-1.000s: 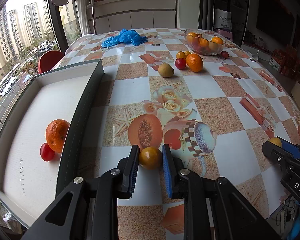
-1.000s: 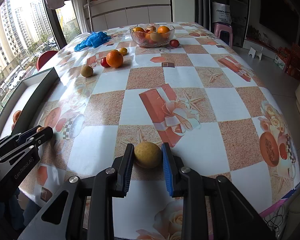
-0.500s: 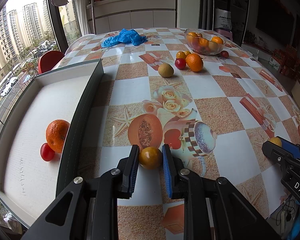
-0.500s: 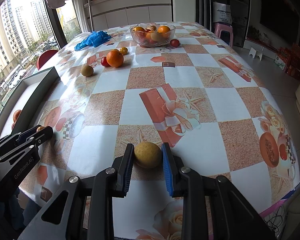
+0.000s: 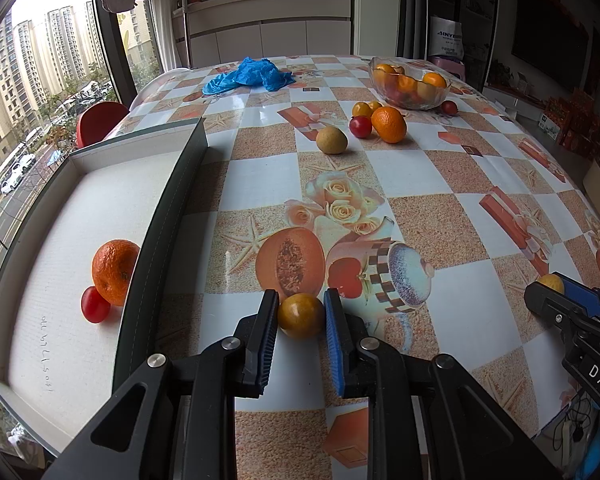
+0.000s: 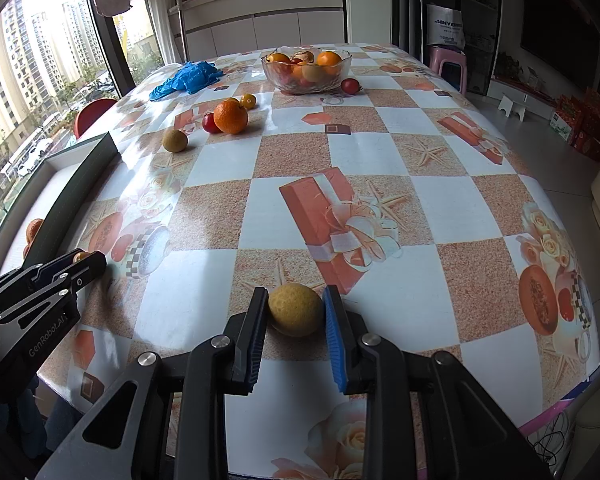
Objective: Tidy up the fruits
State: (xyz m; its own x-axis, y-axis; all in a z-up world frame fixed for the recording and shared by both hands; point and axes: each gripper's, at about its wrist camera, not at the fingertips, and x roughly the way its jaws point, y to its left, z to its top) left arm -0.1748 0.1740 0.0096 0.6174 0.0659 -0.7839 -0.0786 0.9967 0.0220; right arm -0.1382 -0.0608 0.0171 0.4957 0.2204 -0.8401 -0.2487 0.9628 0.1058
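Nothing has moved since the earlier frames: both of your hands are where they were, and each pair of tongs keeps the same grip. Your left tongs (image 5: 301, 315) are clamped on a small yellow-orange fruit (image 5: 300, 315) low over the bench (image 5: 420, 168), just right of the box (image 5: 172, 216) wall. Your right tongs (image 6: 295, 310) are clamped on a rounder yellow fruit (image 6: 295, 309) near the front edge of the bench.

So both picks look secure, and neither fruit has gone anywhere yet. The box already holds an orange (image 5: 114, 266) and a small red tomato (image 5: 95, 309), touching each other against its right wall. I judge it to be the place for both fruits. The left fruit has the shorter trip, over the wall beside it. More fruit waits farther back: a brown one (image 5: 331, 140), another orange (image 5: 388, 124), small ones beside it, and a glass bowl (image 5: 410, 82).
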